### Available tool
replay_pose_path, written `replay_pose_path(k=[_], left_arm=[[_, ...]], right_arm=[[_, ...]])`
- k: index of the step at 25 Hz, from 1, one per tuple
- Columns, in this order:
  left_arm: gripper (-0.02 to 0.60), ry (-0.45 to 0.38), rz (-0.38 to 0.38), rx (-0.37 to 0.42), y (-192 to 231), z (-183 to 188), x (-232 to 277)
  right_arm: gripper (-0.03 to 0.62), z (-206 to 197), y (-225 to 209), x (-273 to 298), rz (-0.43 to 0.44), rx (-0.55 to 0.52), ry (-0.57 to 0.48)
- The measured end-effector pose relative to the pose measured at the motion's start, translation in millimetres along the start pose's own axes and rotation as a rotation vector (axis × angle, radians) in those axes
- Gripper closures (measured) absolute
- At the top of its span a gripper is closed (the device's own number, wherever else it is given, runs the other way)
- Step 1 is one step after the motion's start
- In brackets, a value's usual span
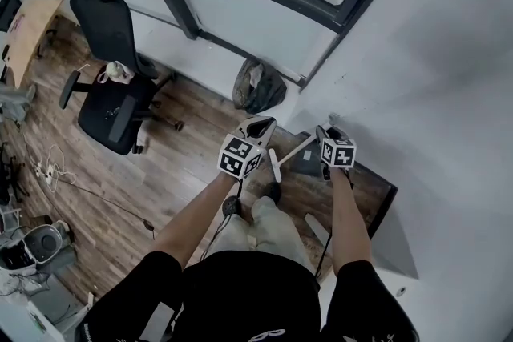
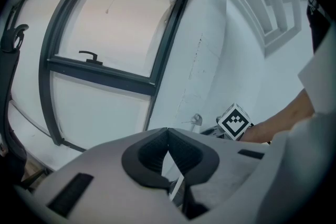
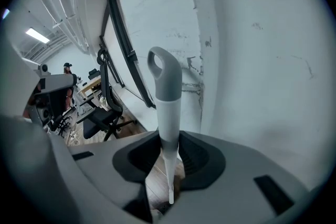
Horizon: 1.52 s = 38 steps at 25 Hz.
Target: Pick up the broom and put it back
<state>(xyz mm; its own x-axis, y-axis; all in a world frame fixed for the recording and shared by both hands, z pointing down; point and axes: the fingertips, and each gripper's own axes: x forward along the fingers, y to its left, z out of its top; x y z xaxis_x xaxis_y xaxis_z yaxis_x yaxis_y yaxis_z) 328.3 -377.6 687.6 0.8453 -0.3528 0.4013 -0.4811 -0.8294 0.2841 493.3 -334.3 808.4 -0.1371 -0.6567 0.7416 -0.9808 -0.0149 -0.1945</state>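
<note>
The right gripper [image 3: 169, 139] is closed on the broom [image 3: 168, 105], its dark pads pressing both sides of the handle. In the right gripper view that handle rises from the lower centre of the frame, white where it is gripped and grey at its looped end. The left gripper [image 2: 168, 131] has its jaw tips together. A thin white strip shows in the gap lower down, but it is unclear whether that strip is pinched.

In the head view the broom's handle is a slanted white bar at centre right, just left of the right gripper. The broom's bristle end cannot be made out. A grey shape [image 1: 307, 162] on the wood floor [image 1: 184, 172] beside the handle is too unclear to name.
</note>
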Motion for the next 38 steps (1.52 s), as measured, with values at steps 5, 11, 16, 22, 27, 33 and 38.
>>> replay_pose_path(k=[5,11,16,22,27,33,38], left_arm=[[0.560,-0.004,-0.003,-0.005,2.1,3.5,5.7],[0.560,-0.004,-0.010,-0.009,3.2,3.6,2.7],[0.560,-0.004,-0.011,-0.008,6.0,1.5,-5.3],[0.560,-0.016,-0.019,0.002,3.6,4.9,-22.8],[0.560,-0.029,-0.039,0.019,-4.3,8.8,-40.4],[0.560,-0.043,-0.061,0.038,-17.7,9.9,-72.7],[0.560,-0.041,-0.072,0.039,-28.1,0.8,-104.7]], right_arm=[[0.474,3.0,-6.6,2.8,-0.011,0.015,0.009],[0.422,1.0,-12.0,-0.8,-0.045,0.032,0.015],[0.404,-6.4,-19.6,-6.2,-0.093,0.052,0.029],[0.404,-8.8,-14.7,-29.3,-0.127,0.075,-0.006],[0.404,-10.0,-5.4,-54.2,-0.153,0.091,-0.049],[0.404,-16.2,14.9,-93.2,-0.176,0.111,-0.116],[0.405,-22.5,40.0,-126.0,-0.185,0.111,-0.168]])
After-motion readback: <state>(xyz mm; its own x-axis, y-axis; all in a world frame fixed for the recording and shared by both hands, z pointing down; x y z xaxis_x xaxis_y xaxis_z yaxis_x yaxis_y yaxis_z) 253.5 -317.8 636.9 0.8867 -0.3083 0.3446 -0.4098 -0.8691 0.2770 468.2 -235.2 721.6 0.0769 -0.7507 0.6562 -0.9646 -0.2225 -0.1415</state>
